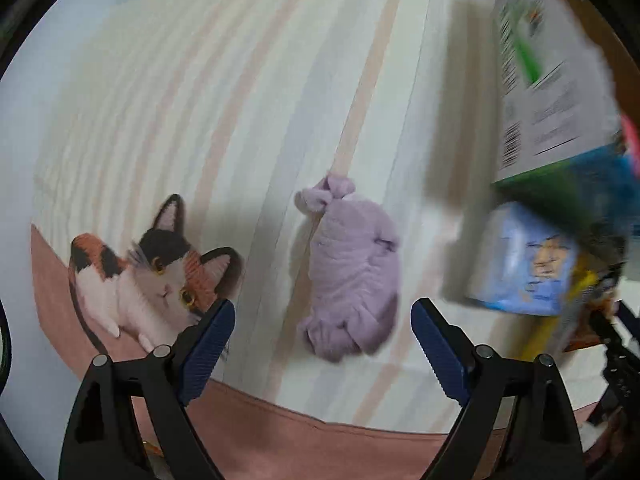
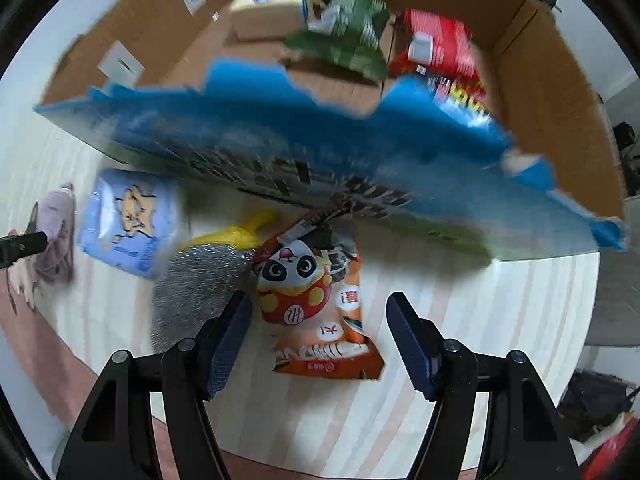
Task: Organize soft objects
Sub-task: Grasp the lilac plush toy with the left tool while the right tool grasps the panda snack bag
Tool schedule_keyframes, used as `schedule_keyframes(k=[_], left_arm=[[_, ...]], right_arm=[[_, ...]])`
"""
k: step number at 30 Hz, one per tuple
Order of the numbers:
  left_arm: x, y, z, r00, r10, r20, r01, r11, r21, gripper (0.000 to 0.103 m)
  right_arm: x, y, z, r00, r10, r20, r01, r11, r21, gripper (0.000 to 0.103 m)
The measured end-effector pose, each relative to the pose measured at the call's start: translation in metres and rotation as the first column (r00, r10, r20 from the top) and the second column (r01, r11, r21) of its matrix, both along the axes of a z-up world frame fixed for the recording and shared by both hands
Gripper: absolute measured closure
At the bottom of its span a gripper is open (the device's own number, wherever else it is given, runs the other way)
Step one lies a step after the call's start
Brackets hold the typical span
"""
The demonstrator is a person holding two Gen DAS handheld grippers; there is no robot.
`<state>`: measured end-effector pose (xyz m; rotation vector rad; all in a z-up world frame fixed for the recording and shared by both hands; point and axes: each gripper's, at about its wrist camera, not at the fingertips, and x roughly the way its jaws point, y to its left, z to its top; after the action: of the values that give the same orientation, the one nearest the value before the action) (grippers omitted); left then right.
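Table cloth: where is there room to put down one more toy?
Bare striped cloth lies above the cat and left of the purple toy. More shows right of the panda bag, below the box. It is crowded around the blue pack, silver pouch and yellow thing.

L gripper (image 1: 323, 334) & R gripper (image 2: 319, 330), both jaws wide apart.

**Soft things on the striped cloth**

A crumpled lilac cloth (image 1: 352, 276), knotted at its top end, lies at centre frame. Lower left, a calico cat plush (image 1: 148, 276) lies flat. Right of the cloth rests a light-blue soft pack (image 1: 524, 260).
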<state>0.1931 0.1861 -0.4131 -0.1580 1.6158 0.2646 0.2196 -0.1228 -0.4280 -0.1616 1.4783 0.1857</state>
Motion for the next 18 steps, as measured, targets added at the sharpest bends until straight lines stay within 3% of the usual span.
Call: schedule_keyframes(k=[1, 2, 4, 5, 8, 12, 18], left_arm=[[0.003, -0.001, -0.011, 1.000, -0.014, -0.020, 0.014, 1.000, -0.006, 0.013], [0.006, -0.003, -0.021, 0.999, -0.022, -0.040, 0.021, 1.000, -0.009, 0.013], [0.010, -0.005, -0.038, 0.997, -0.026, -0.070, 0.025, 0.999, -0.020, 0.021], [0.010, -0.006, -0.040, 0.997, -0.021, -0.069, 0.018, 0.999, -0.036, 0.028], [0.008, -0.011, -0.033, 0.999, -0.004, -0.047, 0.001, 0.998, -0.069, 0.068], [-0.005, -0.033, -0.029, 0.999, -0.027, -0.040, 0.024, 0.998, -0.060, 0.069], [-0.047, -0.087, -0.036, 0.994, -0.077, -0.080, 0.069, 0.993, -0.092, 0.070]], right_arm=[[0.000, 0.000, -0.003, 1.000, -0.003, -0.008, 0.003, 1.000, -0.004, 0.037], [0.000, -0.001, -0.008, 1.000, -0.008, -0.021, 0.008, 1.000, 0.005, 0.049], [0.000, -0.007, -0.012, 0.998, -0.038, -0.050, 0.041, 0.998, 0.043, 0.052], [-0.001, -0.012, -0.012, 0.997, -0.057, -0.056, 0.061, 0.996, 0.059, 0.052], [-0.007, -0.031, -0.014, 0.988, -0.116, -0.102, 0.127, 0.986, 0.106, 0.053], [-0.029, -0.062, -0.020, 0.964, -0.196, -0.180, 0.229, 0.956, 0.184, 0.054], [-0.068, -0.084, -0.024, 0.934, -0.241, -0.262, 0.301, 0.927, 0.221, 0.053]])
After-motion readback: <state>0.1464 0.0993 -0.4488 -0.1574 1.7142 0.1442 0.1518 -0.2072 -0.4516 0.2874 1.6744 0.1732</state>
